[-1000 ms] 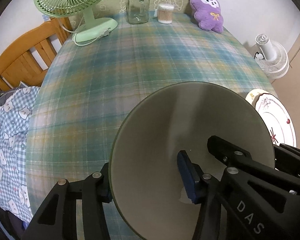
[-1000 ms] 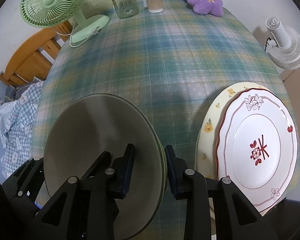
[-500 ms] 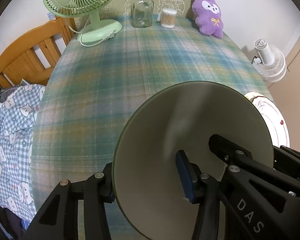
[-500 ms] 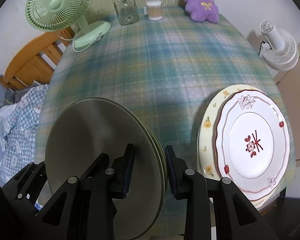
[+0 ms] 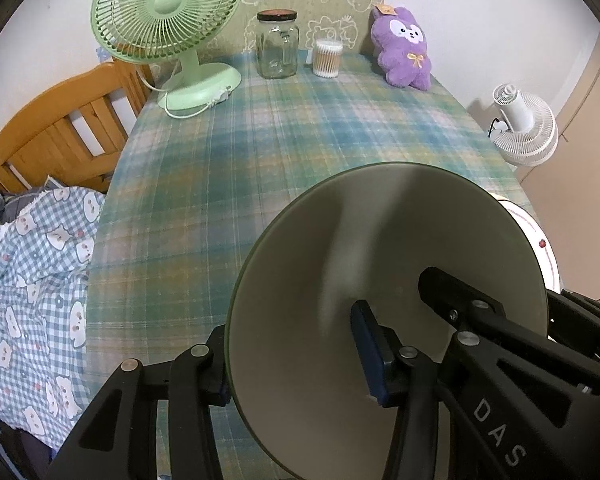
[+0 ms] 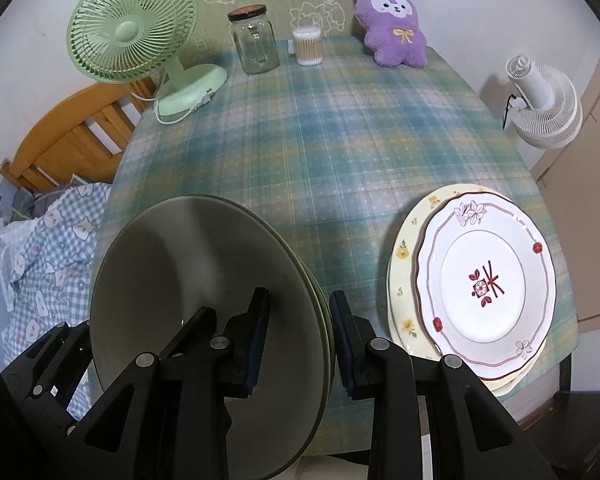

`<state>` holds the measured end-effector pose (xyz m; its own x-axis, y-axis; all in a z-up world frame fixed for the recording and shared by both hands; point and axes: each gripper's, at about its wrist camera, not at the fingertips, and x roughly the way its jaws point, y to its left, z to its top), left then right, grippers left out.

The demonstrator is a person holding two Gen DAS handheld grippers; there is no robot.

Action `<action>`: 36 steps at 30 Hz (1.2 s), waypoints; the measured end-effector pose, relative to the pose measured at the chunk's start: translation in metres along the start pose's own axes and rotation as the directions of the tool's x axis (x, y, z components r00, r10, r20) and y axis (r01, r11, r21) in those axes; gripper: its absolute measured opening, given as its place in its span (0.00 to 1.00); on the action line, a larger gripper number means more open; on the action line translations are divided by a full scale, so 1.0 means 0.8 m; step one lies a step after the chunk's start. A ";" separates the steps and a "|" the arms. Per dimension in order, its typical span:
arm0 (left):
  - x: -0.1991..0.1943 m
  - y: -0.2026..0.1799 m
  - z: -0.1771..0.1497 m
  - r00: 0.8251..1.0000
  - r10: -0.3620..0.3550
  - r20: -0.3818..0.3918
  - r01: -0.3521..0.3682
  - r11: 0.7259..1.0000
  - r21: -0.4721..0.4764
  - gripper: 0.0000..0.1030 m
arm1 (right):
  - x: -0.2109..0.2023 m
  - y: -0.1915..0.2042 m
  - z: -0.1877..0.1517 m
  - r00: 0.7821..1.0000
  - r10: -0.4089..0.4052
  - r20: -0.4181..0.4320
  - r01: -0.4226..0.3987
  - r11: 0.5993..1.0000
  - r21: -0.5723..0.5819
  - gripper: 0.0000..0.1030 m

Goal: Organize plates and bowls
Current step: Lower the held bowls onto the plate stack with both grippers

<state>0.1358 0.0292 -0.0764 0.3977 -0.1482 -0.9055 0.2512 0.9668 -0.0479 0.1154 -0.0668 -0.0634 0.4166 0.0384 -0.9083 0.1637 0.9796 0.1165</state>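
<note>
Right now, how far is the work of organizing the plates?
Done: a white plate with red flowers lies stacked on a cream plate with yellow flowers. In hand: both tools, left and right, grip grey-green plates, apparently several, tilted above the plaid tablecloth. Left: probably putting these down, perhaps on that stack.

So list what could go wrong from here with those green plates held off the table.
1. The green plates appear to be two or three stacked, tilted steeply, gripped by the left gripper and right gripper at opposite rims. One plate could slide out of the stack.
2. The stacked decorated plates sit at the table's near edge, seemingly overhanging it slightly; a knock while setting down could tip them off.
3. The right gripper's outer finger sits near the decorated stack, so it may bump it.
</note>
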 end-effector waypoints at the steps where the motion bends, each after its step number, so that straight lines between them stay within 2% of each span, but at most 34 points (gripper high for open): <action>1: -0.002 -0.001 0.000 1.000 0.003 0.003 -0.003 1.000 -0.004 0.48 | -0.002 -0.002 0.001 1.000 0.003 0.004 -0.003 1.000 -0.003 0.33; 12: -0.013 -0.039 0.009 0.999 0.032 0.022 -0.031 0.999 -0.041 0.47 | -0.019 -0.037 0.010 0.999 0.027 0.026 -0.027 0.999 -0.033 0.33; 36: 0.015 -0.188 0.036 1.000 0.024 -0.012 -0.025 0.999 -0.046 0.46 | -0.021 -0.190 0.030 1.000 0.010 -0.004 -0.010 1.000 -0.014 0.33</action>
<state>0.1281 -0.1236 -0.0682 0.3933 -0.1221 -0.9112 0.2007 0.9786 -0.0445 0.1050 -0.2213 -0.0559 0.4142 0.0487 -0.9089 0.1471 0.9819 0.1197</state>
